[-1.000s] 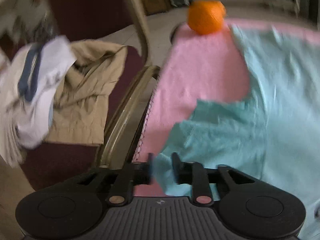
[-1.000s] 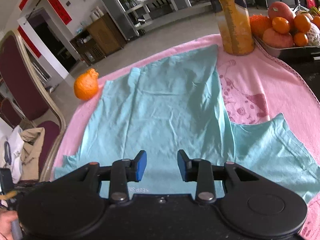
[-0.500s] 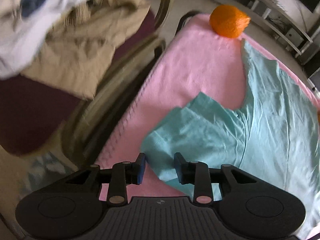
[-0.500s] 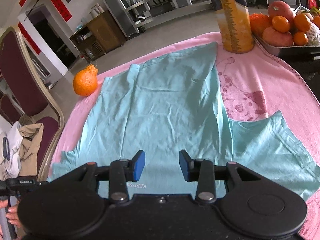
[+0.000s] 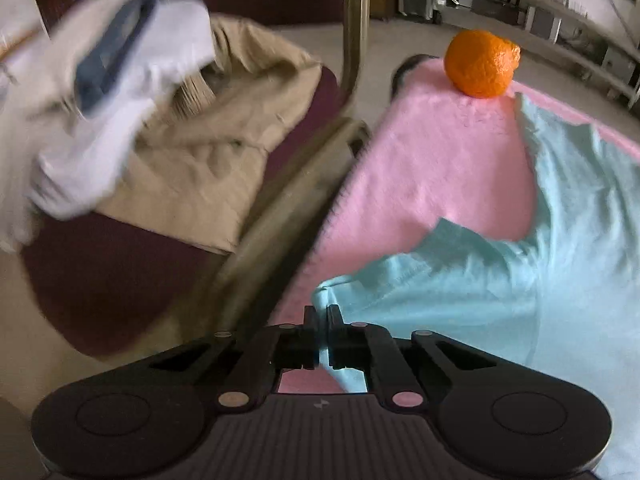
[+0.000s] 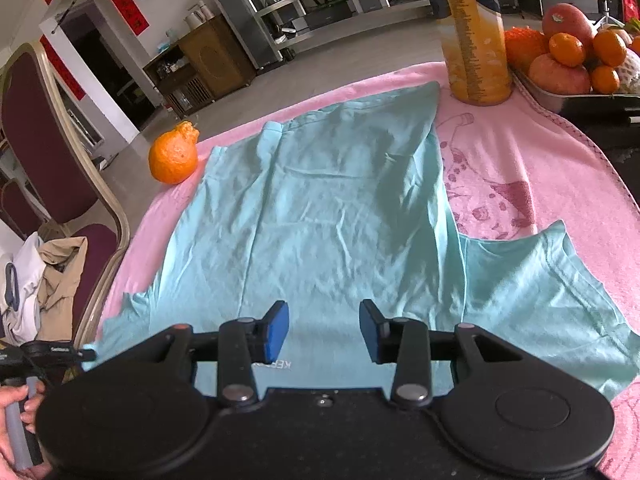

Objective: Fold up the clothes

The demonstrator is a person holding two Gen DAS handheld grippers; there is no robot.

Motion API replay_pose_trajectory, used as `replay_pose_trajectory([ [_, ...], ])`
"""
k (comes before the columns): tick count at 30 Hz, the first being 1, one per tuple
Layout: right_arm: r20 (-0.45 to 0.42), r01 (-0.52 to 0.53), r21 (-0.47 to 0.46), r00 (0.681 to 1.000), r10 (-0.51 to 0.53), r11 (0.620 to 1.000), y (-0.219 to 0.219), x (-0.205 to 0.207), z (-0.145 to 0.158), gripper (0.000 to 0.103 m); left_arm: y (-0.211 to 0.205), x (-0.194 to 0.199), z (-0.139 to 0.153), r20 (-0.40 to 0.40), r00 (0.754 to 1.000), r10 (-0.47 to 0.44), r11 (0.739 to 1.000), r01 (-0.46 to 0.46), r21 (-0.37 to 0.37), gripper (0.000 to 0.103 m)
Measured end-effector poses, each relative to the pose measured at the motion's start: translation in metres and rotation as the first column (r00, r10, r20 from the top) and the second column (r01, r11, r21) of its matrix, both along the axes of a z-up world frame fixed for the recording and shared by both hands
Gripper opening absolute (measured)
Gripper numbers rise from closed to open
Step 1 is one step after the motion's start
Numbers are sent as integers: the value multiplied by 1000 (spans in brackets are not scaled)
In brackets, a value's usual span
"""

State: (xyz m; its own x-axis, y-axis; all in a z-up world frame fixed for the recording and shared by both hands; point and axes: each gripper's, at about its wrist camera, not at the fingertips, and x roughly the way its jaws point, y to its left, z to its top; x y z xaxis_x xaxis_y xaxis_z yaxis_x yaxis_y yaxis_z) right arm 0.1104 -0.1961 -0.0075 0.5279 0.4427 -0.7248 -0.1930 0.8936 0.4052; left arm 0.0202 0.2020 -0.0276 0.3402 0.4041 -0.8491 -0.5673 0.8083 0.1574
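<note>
On pink terry cloth [image 6: 520,168]: L claw [image 5: 323,314] pinches wrinkly teal tee [image 6: 340,208]; R claw [image 6: 324,330] agape.

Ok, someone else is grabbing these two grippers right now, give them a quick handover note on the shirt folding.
Left gripper: shut on the edge of the left sleeve of the teal T-shirt.
Right gripper: open, hovering over the shirt near its collar end, holding nothing.
The shirt lies spread flat on the pink towel, right sleeve out to the side.
Done: sleeve pinched. No fold shows yet.
Left: probably fold both sleeves in, then the body. Mind the orange and juice bottle at the hem end.
</note>
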Motion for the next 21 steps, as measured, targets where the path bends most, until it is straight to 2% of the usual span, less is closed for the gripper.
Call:
replay_pose_trajectory([
  [1, -2, 0, -1, 1000, 0, 1000, 0, 0, 0, 40, -2, 1, 0, -8, 1000, -3, 999, 3, 32, 9],
  [2, -4, 0, -4, 1000, 0, 1000, 0, 1, -1, 40, -2, 4, -5, -51, 999, 5, 999, -2, 54, 10],
  [3, -6, 0, -5, 1000, 0, 1000, 0, 1, -1, 41, -1, 5, -6, -65, 998, 11, 997, -5, 80, 18],
  [4, -7, -1, -6, 1000, 1, 1000, 0, 1, -1, 41, 0, 4, -3, -63, 998, 20, 995, -14, 95, 22],
  [6, -3, 4, -4, 1000, -4, 1000, -2, 1, 0, 41, 4, -4, 9, -6, 999, 53, 995, -52, 80, 24],
  [9, 17, 23, 4, 1000, -23, 1000, -7, 0, 5, 42, 13, -2, 27, 141, 990, 20, 999, -16, -32, 25],
  [10, 19, 32, 6, 999, -32, 999, -10, 0, 6, 42, 16, 4, 32, 174, 985, -13, 997, 25, -67, 31],
  [14, -5, 66, 26, 998, -66, 997, -17, 5, 3, 42, 19, 43, 31, 246, 962, -123, 974, 164, -154, 36],
  [18, -16, 67, 20, 998, -66, 998, -16, 7, 1, 42, 15, 72, 21, 240, 948, -206, 954, 249, -165, 36],
  [21, -13, 60, 12, 998, -60, 998, -14, 7, 1, 42, 3, 84, 10, 167, 951, -262, 953, 282, -109, 36],
])
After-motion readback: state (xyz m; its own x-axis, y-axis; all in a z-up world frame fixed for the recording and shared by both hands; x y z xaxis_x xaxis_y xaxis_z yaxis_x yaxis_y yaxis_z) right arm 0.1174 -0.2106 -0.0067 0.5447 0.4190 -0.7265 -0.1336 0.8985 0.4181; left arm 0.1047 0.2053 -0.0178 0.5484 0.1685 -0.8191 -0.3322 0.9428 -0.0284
